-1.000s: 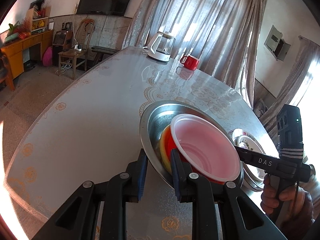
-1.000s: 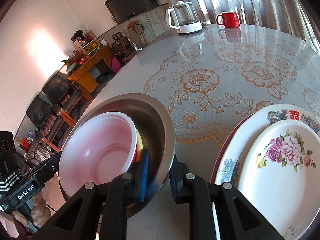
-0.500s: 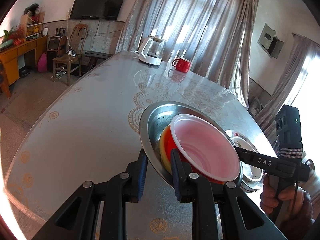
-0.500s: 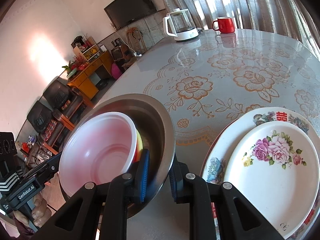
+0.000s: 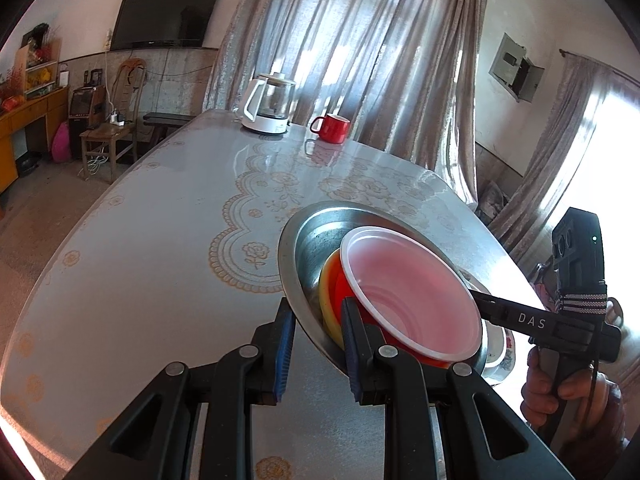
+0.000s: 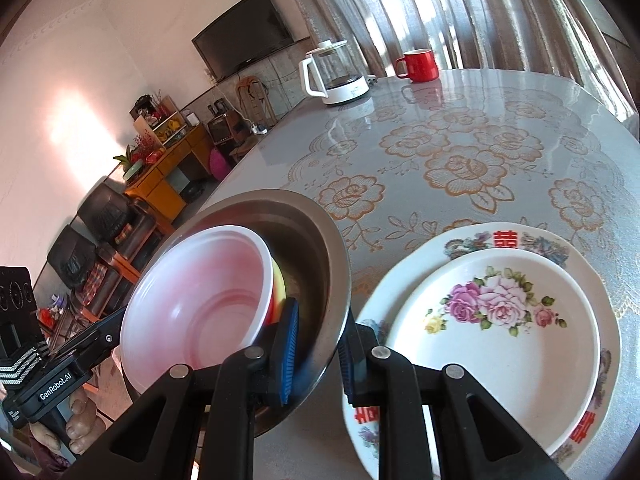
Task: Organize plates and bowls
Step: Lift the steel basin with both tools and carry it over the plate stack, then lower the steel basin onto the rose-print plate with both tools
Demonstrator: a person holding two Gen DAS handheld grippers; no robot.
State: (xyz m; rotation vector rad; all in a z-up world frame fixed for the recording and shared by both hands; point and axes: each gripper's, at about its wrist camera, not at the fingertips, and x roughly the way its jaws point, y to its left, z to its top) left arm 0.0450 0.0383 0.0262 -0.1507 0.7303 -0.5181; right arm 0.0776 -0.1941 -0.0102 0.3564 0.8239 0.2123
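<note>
Above the patterned table (image 6: 460, 128), near its edge: steel basin (image 5: 316, 236) held off the surface by two grips on opposite sides of the rim. Left gripper (image 5: 316, 344) narrow, pads clamped across the near rim wall. Right gripper (image 6: 318, 354) likewise narrow, one pad inside the basin, one outside, clamped on the rim. Nested inside the basin: pale pink bowl (image 6: 196, 304) on top, red bowl (image 5: 344, 292) under it, yellow bowl (image 5: 326, 296) lowest; stack leaning toward one wall.

Just beside the basin, on the table: small floral plate (image 6: 500, 320) resting on larger plate (image 6: 532, 240) with red characters. Far end: white kettle (image 6: 336, 72) and red mug (image 6: 418, 65), well apart from the work.

Step in hand, by judgement: carrying the loaded basin as one unit to its storage spot.

Next move calls for:
- equal height on both grips, to stop the nested bowls sliding;
- clearance over the plate stack;
- level set-down before either grip is released.
</note>
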